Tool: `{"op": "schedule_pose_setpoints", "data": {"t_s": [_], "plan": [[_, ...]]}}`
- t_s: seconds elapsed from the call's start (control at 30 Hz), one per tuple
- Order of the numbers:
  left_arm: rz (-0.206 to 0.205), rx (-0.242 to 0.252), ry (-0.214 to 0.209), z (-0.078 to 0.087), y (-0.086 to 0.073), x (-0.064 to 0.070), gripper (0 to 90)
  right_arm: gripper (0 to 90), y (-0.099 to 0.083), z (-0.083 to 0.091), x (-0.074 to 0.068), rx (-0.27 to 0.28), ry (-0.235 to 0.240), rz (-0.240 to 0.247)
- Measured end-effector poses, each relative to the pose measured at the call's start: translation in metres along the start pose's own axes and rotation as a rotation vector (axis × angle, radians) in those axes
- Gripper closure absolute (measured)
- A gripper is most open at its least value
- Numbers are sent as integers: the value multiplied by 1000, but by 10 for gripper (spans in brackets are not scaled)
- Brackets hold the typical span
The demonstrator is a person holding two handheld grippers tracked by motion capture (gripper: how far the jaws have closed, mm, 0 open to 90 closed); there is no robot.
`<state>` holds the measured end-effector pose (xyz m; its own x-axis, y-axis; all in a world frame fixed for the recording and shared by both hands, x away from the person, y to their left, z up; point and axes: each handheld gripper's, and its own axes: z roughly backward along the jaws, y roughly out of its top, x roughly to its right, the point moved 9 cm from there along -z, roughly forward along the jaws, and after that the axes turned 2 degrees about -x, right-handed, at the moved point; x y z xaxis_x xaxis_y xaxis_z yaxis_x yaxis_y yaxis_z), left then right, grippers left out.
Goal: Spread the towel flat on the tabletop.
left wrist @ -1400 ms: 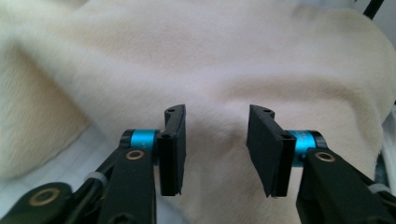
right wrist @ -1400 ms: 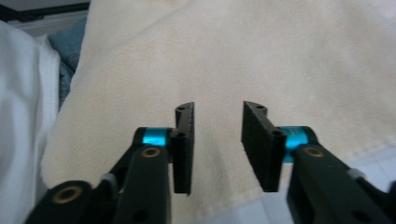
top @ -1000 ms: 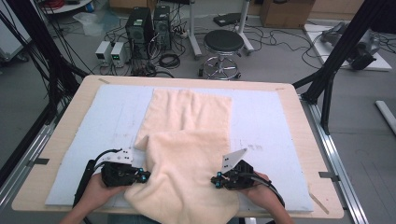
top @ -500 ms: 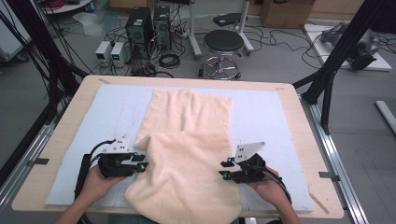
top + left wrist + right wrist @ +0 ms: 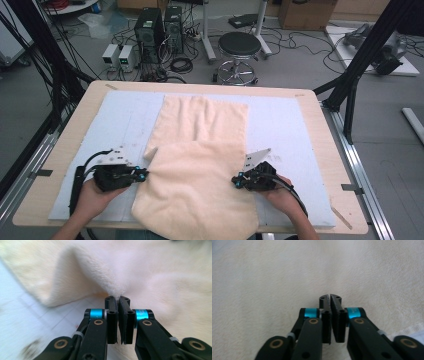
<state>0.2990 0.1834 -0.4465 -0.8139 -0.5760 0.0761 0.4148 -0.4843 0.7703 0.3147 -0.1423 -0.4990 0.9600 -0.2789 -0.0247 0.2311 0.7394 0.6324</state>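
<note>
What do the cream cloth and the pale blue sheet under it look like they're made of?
The cream fuzzy cloth looks like plush fleece or soft terry: short matte nap, rounded soft folds where the left tool pinches it. The pale blue table sheet seems a thin matte mat, perhaps foam or felt: flat, no shine, faint scuffs. Its exact material is unclear.

Grey floor (image 5: 300, 75) strewn with cables, a round black stool (image 5: 240, 45), computer towers (image 5: 160, 27), black frame posts (image 5: 370, 55), cardboard boxes (image 5: 300, 12).
</note>
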Motion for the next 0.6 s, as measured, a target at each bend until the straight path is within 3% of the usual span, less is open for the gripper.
{"op": "schedule_pose_setpoints", "data": {"t_s": [0.07,0.17,0.23,0.27,0.37,0.47,0.53,0.6], "plan": [[-25,13,1,14,2,10,856,890,0,1,-8,4,26,8],[-60,28,-44,26,2,27,833,894,-4,3,-23,-20,71,24],[-53,56,-73,31,3,31,738,890,-6,6,-31,-25,84,36],[-50,53,-68,30,1,29,701,861,-7,9,-32,-20,78,31],[-16,27,-56,19,-6,15,648,779,-3,15,-26,22,49,19],[11,-16,-96,-3,-17,7,619,657,1,13,-22,54,46,17],[8,-71,-113,-18,-25,6,595,639,0,8,-23,35,65,16],[3,-121,-139,-33,-33,8,630,649,-3,0,-23,0,61,18]]}}
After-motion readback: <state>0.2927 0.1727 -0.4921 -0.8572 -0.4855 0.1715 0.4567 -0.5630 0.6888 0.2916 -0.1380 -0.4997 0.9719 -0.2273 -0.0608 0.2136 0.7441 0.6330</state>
